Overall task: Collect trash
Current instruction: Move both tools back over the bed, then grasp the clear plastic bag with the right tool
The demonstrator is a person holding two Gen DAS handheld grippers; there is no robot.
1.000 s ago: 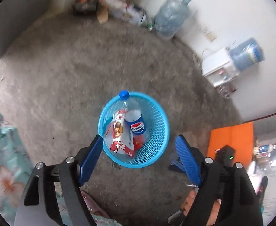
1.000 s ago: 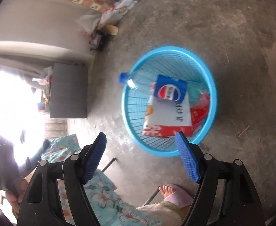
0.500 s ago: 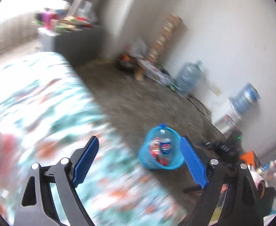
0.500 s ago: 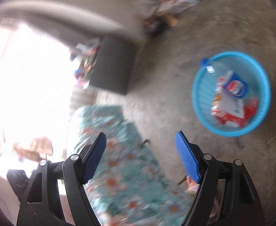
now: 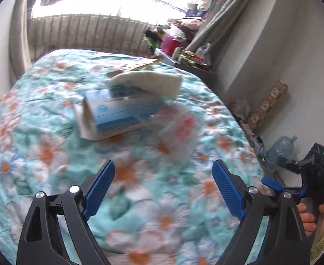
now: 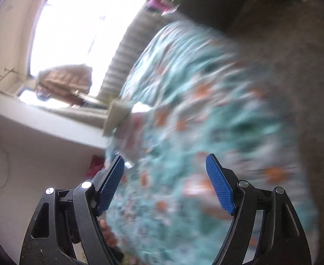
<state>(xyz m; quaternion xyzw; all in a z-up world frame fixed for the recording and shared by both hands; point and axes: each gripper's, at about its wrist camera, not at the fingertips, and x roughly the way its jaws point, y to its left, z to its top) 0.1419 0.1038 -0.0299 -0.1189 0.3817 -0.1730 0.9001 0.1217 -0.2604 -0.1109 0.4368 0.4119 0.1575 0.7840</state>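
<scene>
The left gripper (image 5: 163, 186) hangs over the floral bedspread (image 5: 40, 154), jaws spread and empty. Ahead on the bedspread lie a blue box (image 5: 120, 110), a white cloth (image 5: 149, 81) and a clear wrapper (image 5: 179, 130). The right gripper (image 6: 164, 182) is likewise spread, holding nothing; its view is blurred.

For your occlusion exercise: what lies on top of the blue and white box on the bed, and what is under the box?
A white folded cloth drapes over the far end of the blue and white box. Under the box, only the floral bedspread shows around it; anything directly beneath is covered.
</scene>
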